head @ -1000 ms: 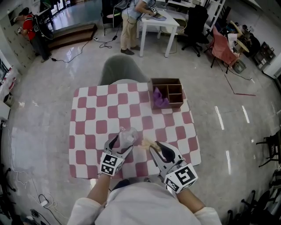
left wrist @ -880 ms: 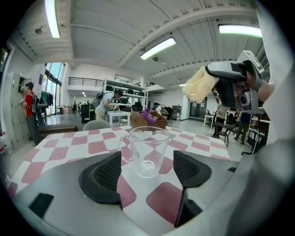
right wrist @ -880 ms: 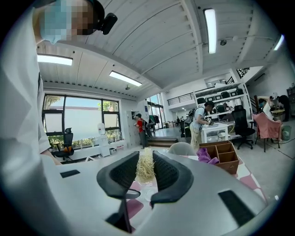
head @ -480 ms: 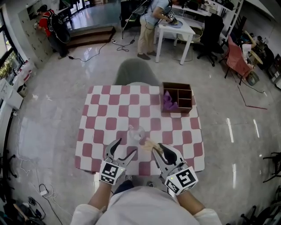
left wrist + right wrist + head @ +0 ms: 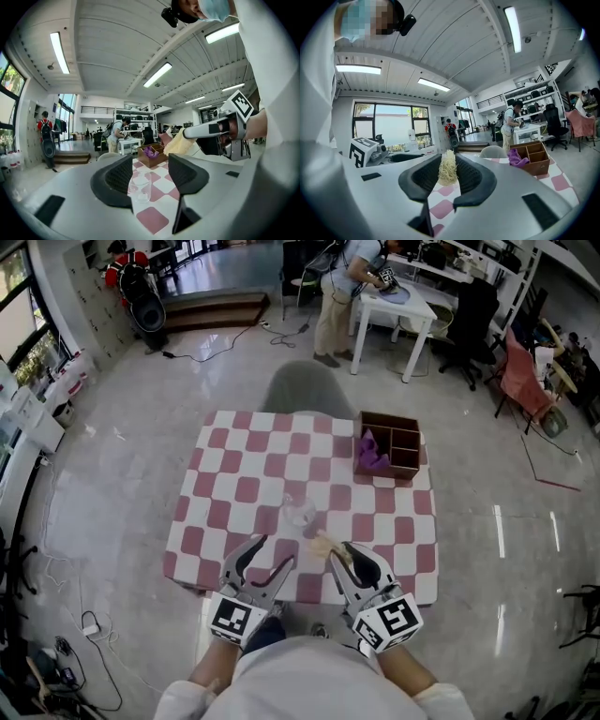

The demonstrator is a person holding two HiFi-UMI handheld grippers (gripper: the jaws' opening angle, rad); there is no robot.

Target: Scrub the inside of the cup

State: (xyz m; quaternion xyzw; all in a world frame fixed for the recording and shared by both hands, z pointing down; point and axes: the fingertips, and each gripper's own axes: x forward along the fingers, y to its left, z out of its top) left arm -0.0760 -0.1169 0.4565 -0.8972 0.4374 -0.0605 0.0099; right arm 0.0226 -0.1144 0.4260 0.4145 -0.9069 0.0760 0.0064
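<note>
**HEAD VIEW**
- Pink/white check table [image 5: 234, 474]. A clear cup [image 5: 298, 514] is stood upright on it, approx. centre and toward the near edge. It is not held.
- L gripper [image 5: 272, 554] is held just near of the cup and apart from it. Jaws are partway open, empty.
- R gripper [image 5: 339, 553] is near the cup, on its near-right side. A pale, fibrous scrub pad [image 5: 323, 546] is clamped at the tips and projects toward the cup.
- Wooden box [image 5: 403, 439] sits at the far right corner, w/ a purple cloth [image 5: 371, 459] in its left compartment.

**L GRIPPER VIEW**
- Jaws are seen partway apart and have just been closing. Nothing is pressed betw. the pads.
- The cup is seen thru the gap, beyond the tips, resting on the table.
- R gripper w/ pad is seen upper right.

**R GRIPPER VIEW**
- Jaws are closed tight on the scrub pad, w/ a tuft standing out past the tips.
- The cup is not seen here. The box is seen at right.

**STEP IN HAND (judged)**
- Scrubbing is not yet begun, so the cup is prob. to be secured first.
- L jaws should be re-widened, lowered either side of the wall at mid-height, and closed gently. The thin clear wall is likely to flex, and the light cup to tip or slide.
- The pad should then be entered straight down thru the mouth and worked round the inner wall and base.
- Pad grip is to be kept firm, and jaw tips kept off the rim.
</note>
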